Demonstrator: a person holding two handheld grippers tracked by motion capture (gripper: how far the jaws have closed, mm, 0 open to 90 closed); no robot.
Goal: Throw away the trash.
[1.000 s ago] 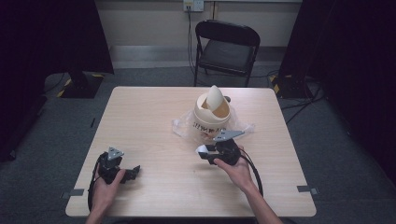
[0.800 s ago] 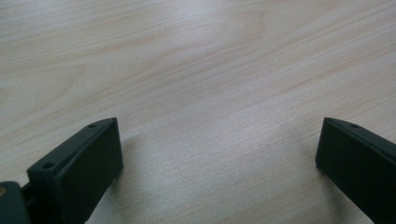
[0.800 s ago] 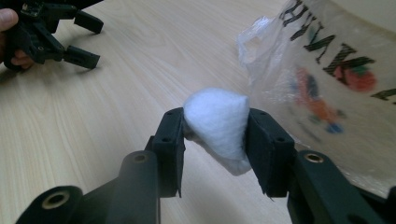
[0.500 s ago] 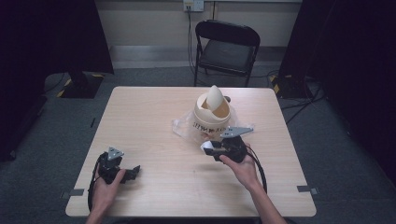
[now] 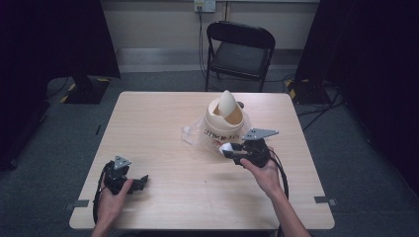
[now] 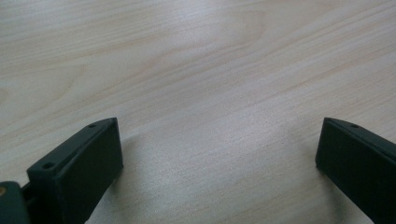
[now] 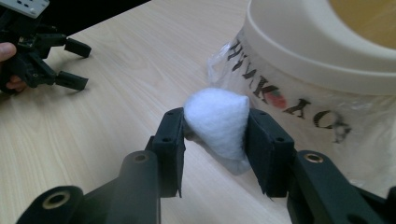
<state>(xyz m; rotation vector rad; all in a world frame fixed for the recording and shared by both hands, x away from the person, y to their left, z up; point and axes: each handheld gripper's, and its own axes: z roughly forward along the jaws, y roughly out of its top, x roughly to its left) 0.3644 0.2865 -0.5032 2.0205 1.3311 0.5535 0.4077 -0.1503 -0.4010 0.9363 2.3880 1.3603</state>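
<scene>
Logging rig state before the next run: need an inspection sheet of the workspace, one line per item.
Surface: light wood table, bare grain under the left tongs.
Job's things: white fluffy wad clamped in the right tongs; cream tub with black lettering and a tilted flap lid, standing on a clear plastic bag.
Clutter: nothing seen.
Grippers: left tongs open, low over the table, nothing between them; right tongs shut on the wad, just in front of the tub.
Cables: a black cable trails from each tool toward the table's near edge.
Surroundings: black folding chair behind the table, grey carpet, dark curtains at both sides, tape marks on the floor.
</scene>
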